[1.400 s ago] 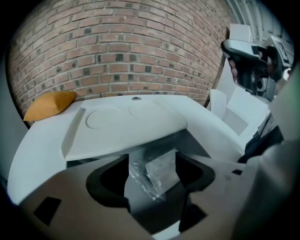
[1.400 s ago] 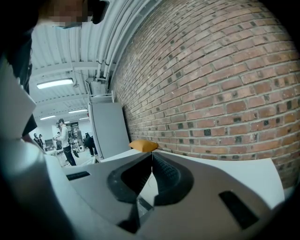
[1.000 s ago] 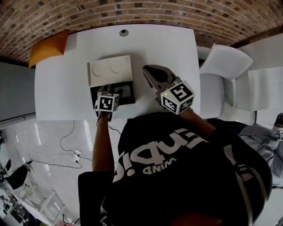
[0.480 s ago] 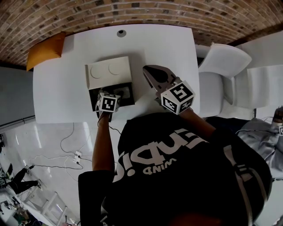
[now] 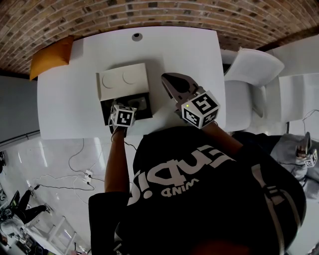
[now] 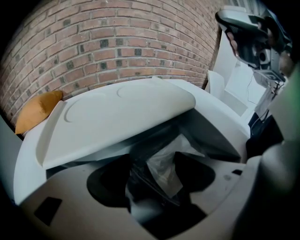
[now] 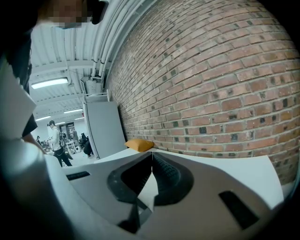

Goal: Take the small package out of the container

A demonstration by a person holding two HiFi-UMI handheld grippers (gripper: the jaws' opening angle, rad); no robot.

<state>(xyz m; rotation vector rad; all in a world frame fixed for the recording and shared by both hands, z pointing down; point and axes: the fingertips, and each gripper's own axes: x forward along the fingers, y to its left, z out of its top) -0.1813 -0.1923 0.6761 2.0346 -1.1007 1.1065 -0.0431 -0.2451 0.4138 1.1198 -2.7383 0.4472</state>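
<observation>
Small package [image 6: 163, 161], clear plastic, is seen pinched between the fingers of the left gripper [image 6: 154, 183], down inside the black container [image 5: 144, 113]. White lid [image 6: 117, 117] is raised just ahead of those fingers. Right gripper [image 7: 151, 161] is held clenched, nothing between its fingers, over the white table [image 5: 189, 50].

**White, black and brick**

The table [image 5: 189, 60] and the container's lid [image 5: 123, 79] are white, and the container [image 5: 147, 113] beneath is black. The small package [image 6: 164, 161] is clear, milky plastic. The left gripper [image 6: 152, 180] and right gripper [image 7: 151, 161] are pale grey, their cubes patterned with black-and-white squares. The wall [image 5: 149, 12] is red-brown brick with pale mortar. The cushion [image 5: 50, 56] is orange.
</observation>
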